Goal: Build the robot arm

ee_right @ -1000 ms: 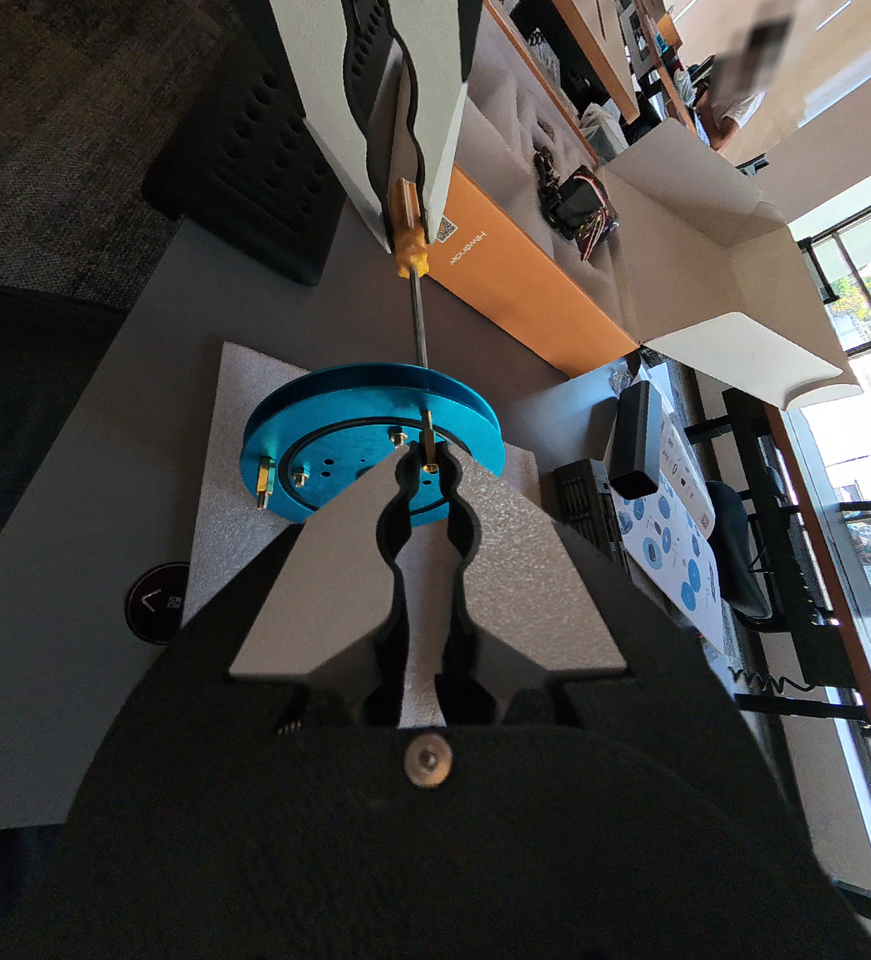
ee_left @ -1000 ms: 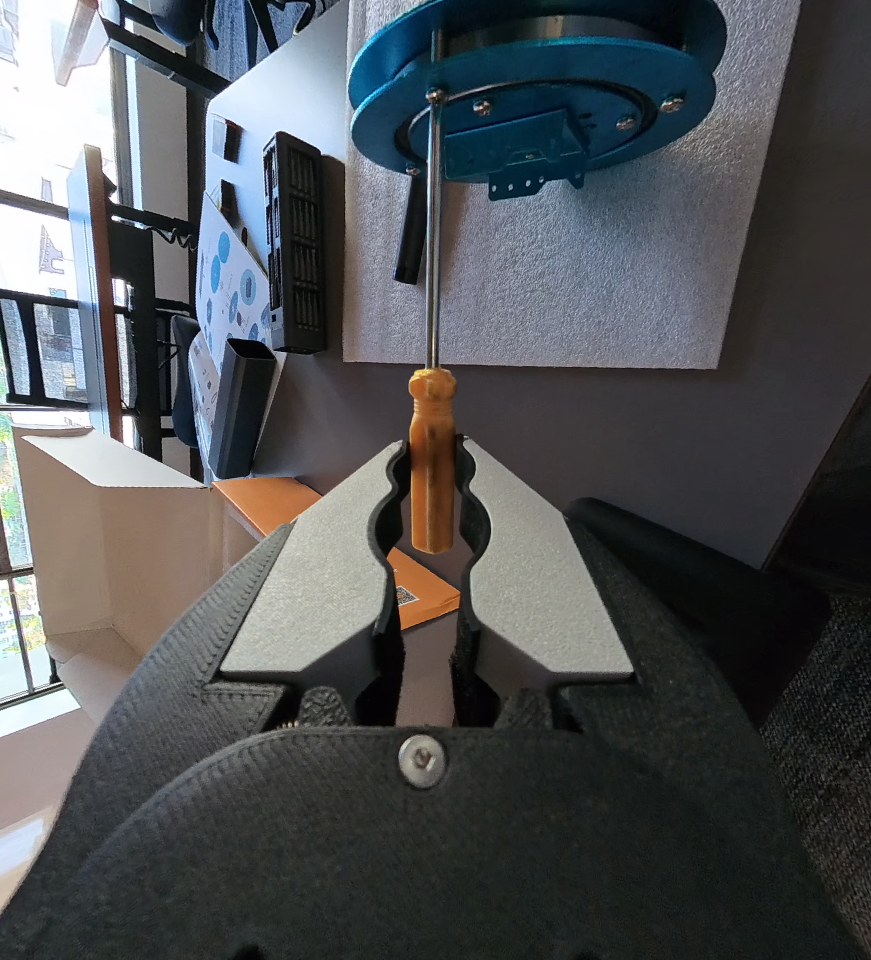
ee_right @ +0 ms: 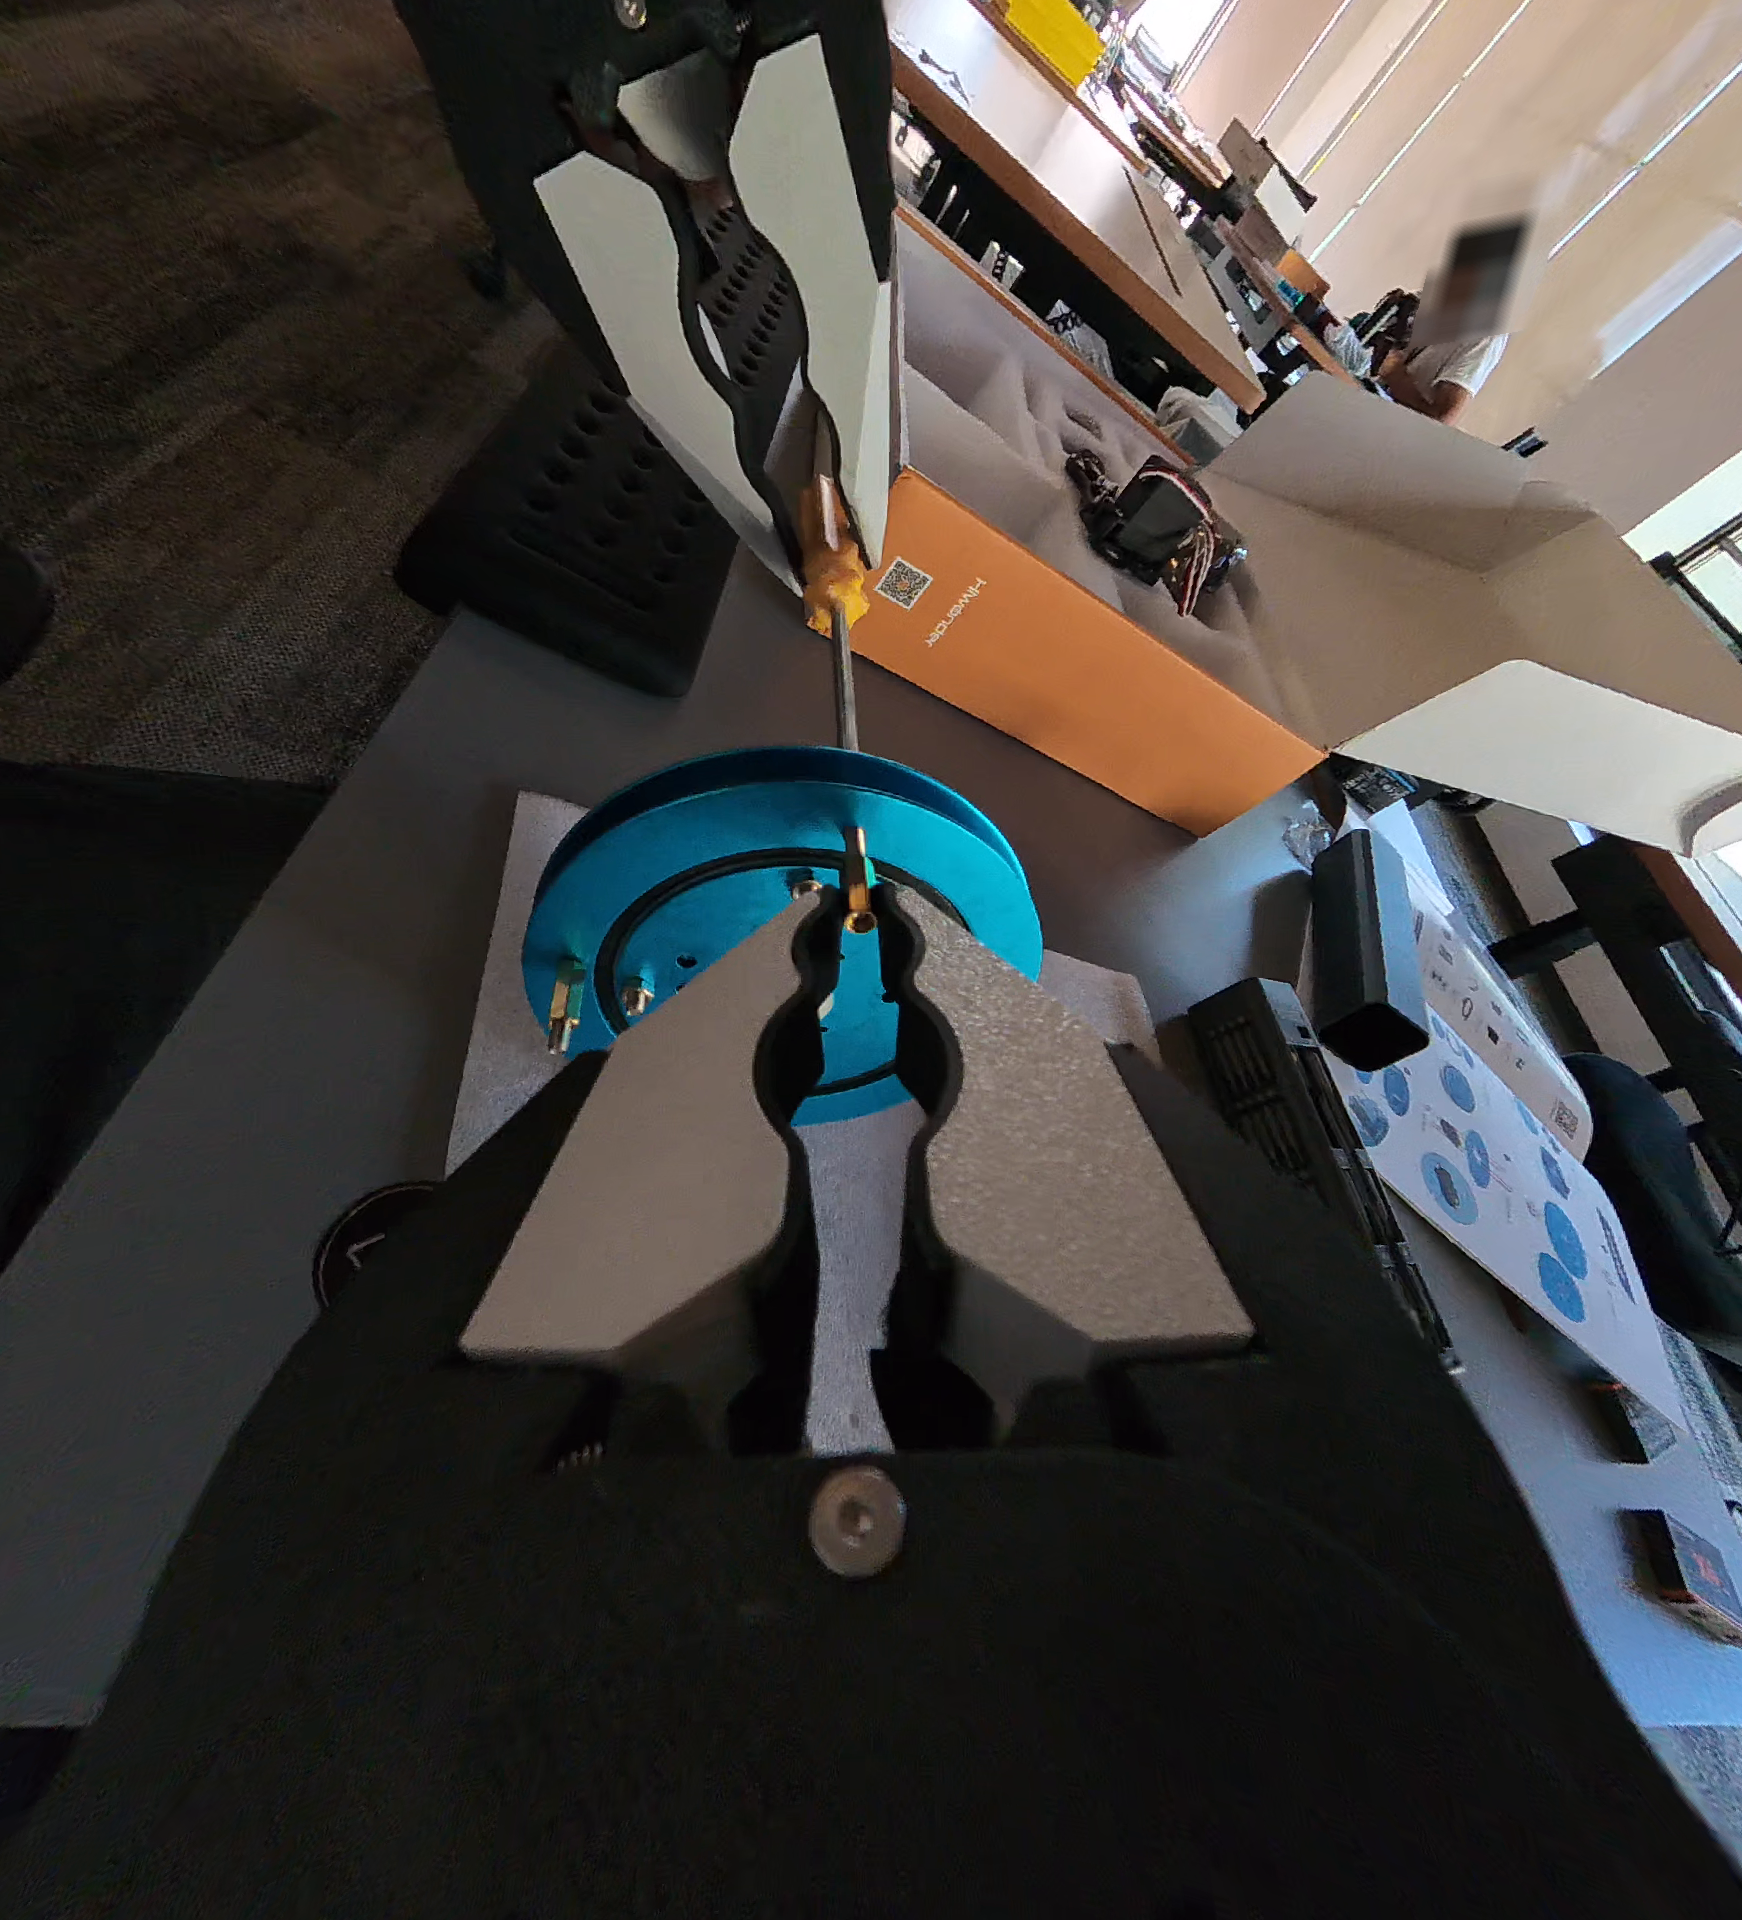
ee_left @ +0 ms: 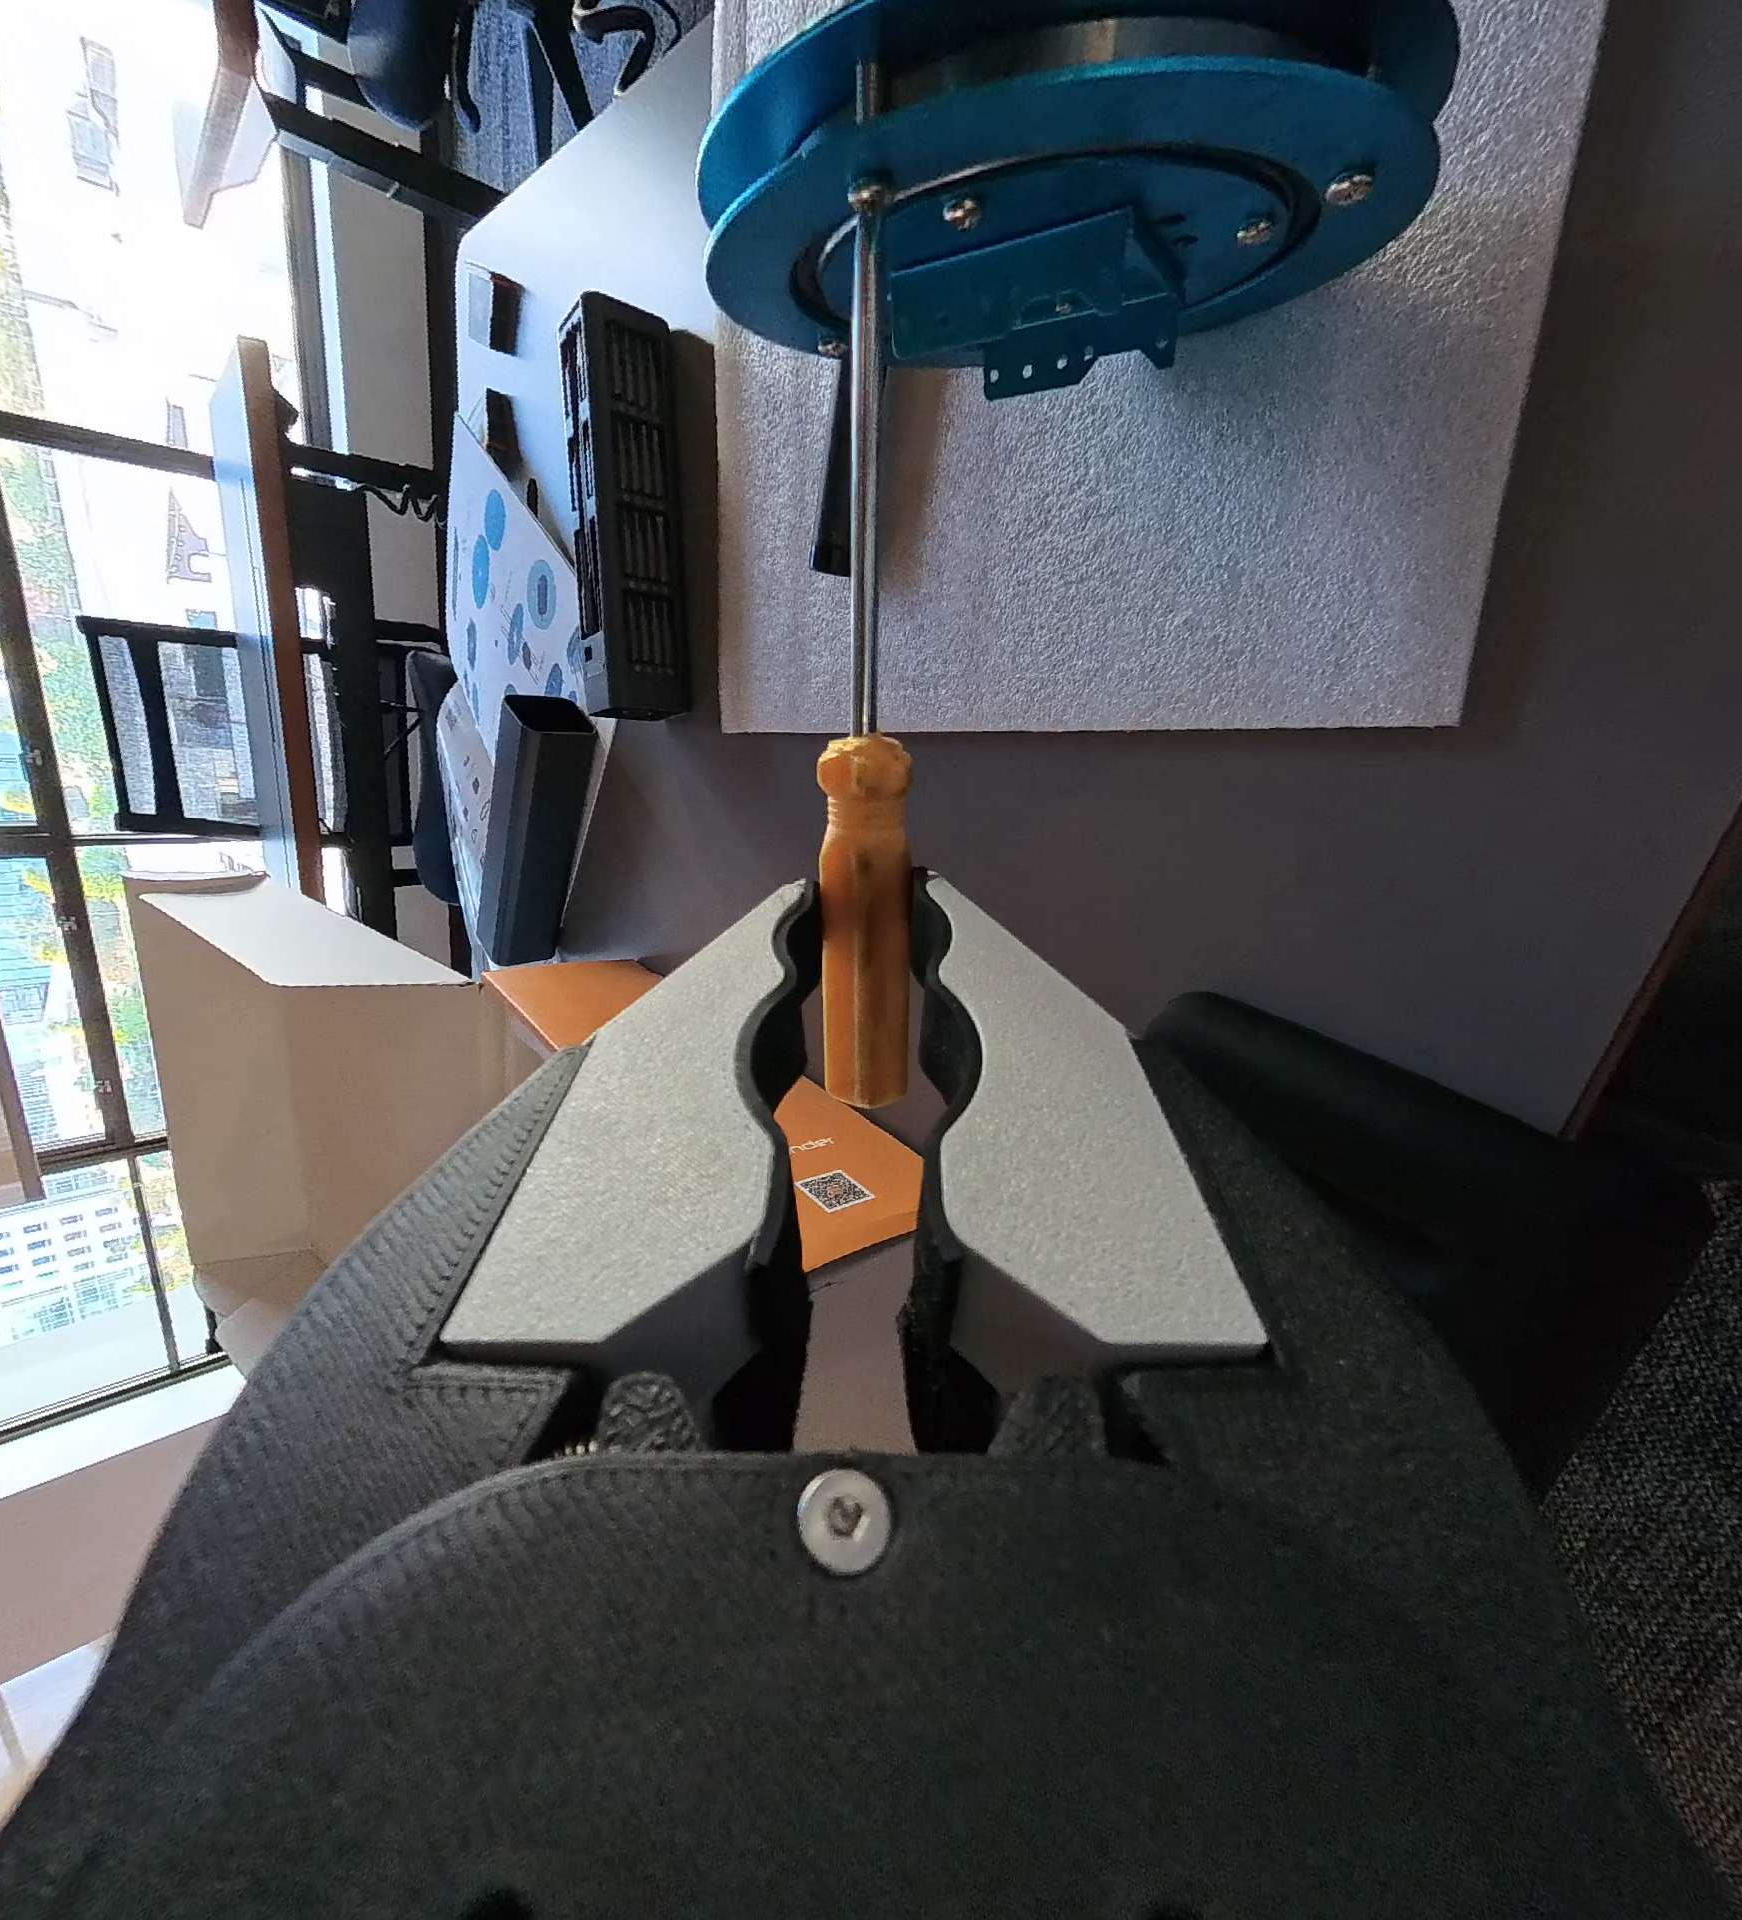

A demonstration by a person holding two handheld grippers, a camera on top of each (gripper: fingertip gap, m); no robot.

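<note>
Left gripper [ee_left: 862,940] clamps the screwdriver [ee_left: 864,966], tip on a disc [ee_left: 1064,177] screw. Right gripper [ee_right: 851,914] pinches a brass standoff [ee_right: 856,883]. Any tilt and the tip probably slips off.

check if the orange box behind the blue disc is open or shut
Open. In the right wrist view the orange box has its pale flaps folded outward, and grey foam with a wired part shows inside.

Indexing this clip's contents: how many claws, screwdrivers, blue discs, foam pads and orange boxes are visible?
claws: 2, left claw and right claw
screwdriver: 1
blue disc: 1
foam pad: 1
orange box: 1
Total: 6
</note>
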